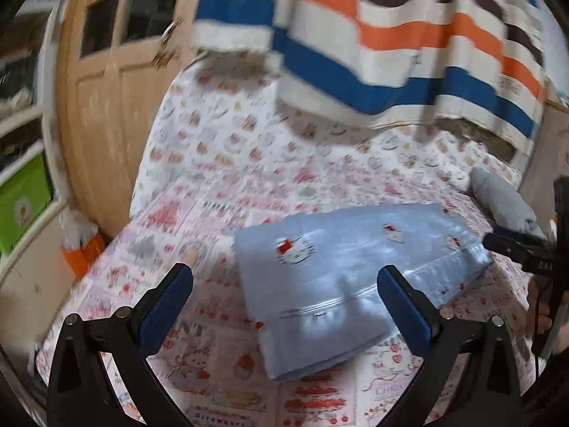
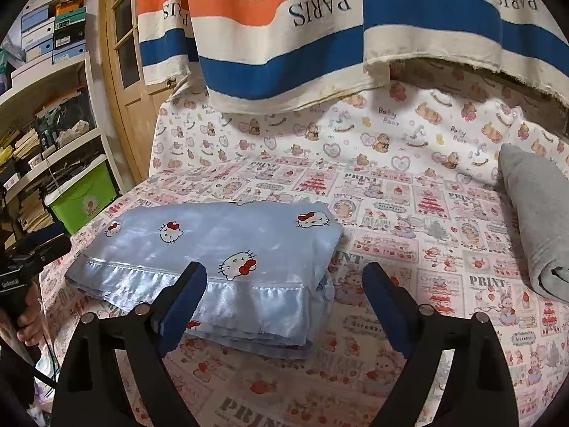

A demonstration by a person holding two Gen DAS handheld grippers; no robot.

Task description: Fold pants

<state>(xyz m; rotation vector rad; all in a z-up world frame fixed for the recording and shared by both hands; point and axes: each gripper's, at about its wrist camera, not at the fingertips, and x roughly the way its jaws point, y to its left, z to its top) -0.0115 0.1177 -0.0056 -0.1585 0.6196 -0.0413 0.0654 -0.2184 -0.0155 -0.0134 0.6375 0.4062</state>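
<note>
Step in hand: I'd judge the fold finished and both tongs letting go; the good way out is to draw back and up without catching the satin edge.
Left tongs (image 1: 284,297): spread wide, nothing between the pads; the pants lie just beyond and between them, untouched as far as I can see. This view is blurred.
Right tongs (image 2: 284,297): jaws apart, empty; the near right corner of the pants sits under the gap, the left pad over the shiny hem.
Pants (image 2: 213,249): pale blue, satiny, printed with cartoon cats wearing red bows; folded into a flat rectangle of several layers, edges fairly even, a glossy band along the near side.
Where they lie: on the patterned sheet (image 2: 409,220), ahead of the right tongs and toward their left.
Grey folded garment (image 2: 537,220): well off to the right of the right tongs, apart from the pants.
Striped cloth (image 2: 284,42): hangs behind, beyond both tongs.
Care: a dragging fingertip could undo the top layer.
</note>
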